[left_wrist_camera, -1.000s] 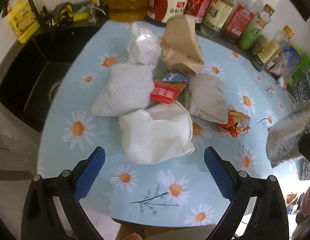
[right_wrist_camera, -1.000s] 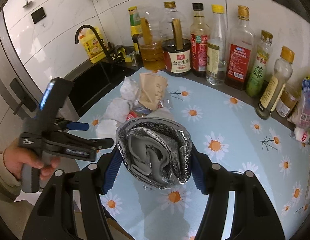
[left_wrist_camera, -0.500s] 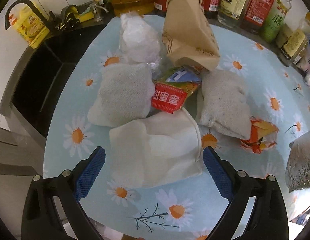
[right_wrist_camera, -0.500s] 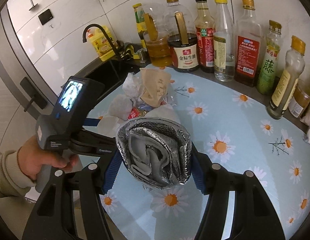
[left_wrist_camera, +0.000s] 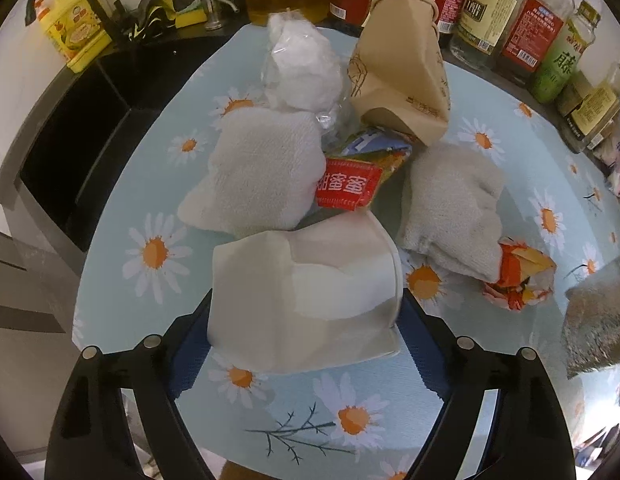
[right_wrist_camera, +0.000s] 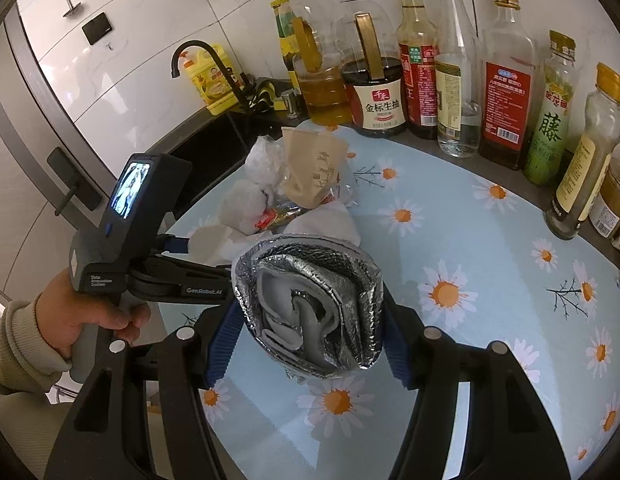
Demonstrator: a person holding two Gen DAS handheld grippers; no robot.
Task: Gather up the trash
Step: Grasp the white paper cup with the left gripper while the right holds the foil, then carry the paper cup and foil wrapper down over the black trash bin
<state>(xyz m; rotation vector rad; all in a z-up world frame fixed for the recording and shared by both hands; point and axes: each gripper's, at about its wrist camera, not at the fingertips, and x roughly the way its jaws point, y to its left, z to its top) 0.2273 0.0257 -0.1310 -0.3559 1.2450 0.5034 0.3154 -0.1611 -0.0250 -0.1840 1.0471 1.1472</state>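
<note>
L gripper (left_wrist_camera: pixel 306 336) jaws closing round the crushed white paper cup (left_wrist_camera: pixel 306 280) at the worktop's near edge, pads not clearly biting yet. Cup's light, soft, crumples easy; take it across the flattened body. R gripper (right_wrist_camera: pixel 310 344) pinches a folded foil bag (right_wrist_camera: pixel 310 308). Daisy-print mat (left_wrist_camera: pixel 489 200) looks smooth; sink (left_wrist_camera: pixel 86 148) at the left end, bottles along the back edge.
</note>
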